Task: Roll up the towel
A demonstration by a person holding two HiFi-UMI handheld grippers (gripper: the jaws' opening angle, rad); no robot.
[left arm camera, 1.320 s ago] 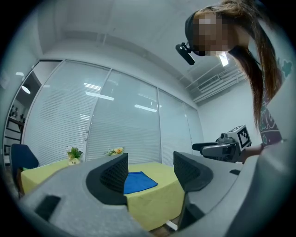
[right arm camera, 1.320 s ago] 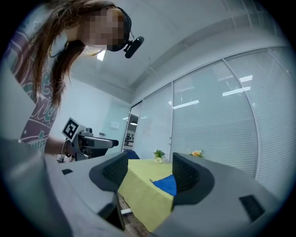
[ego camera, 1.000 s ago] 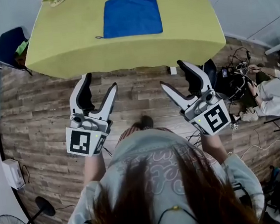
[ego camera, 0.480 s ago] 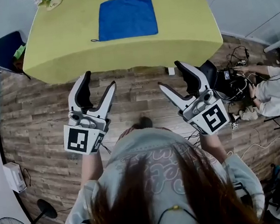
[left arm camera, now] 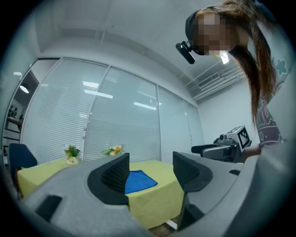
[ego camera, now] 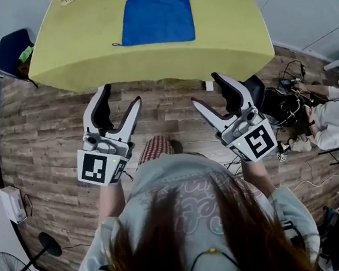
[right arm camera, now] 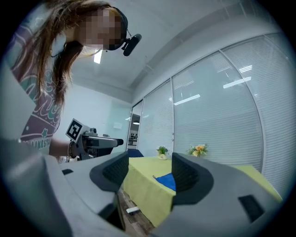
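1 towel (ego camera: 157,19) on 1 tbl (ego camera: 77,57); L claw (ego camera: 121,95), R claw (ego camera: 206,89) spread wide.

Your towel (ego camera: 156,19) is a plain blue cloth, roughly square, lying fully spread and flat on the yellow-green table (ego camera: 77,57) — not yet rolled at all. It sits well back from the table's near edge, its sides about square with that edge, and a small dark loop (ego camera: 115,45) pokes out at its near left corner.
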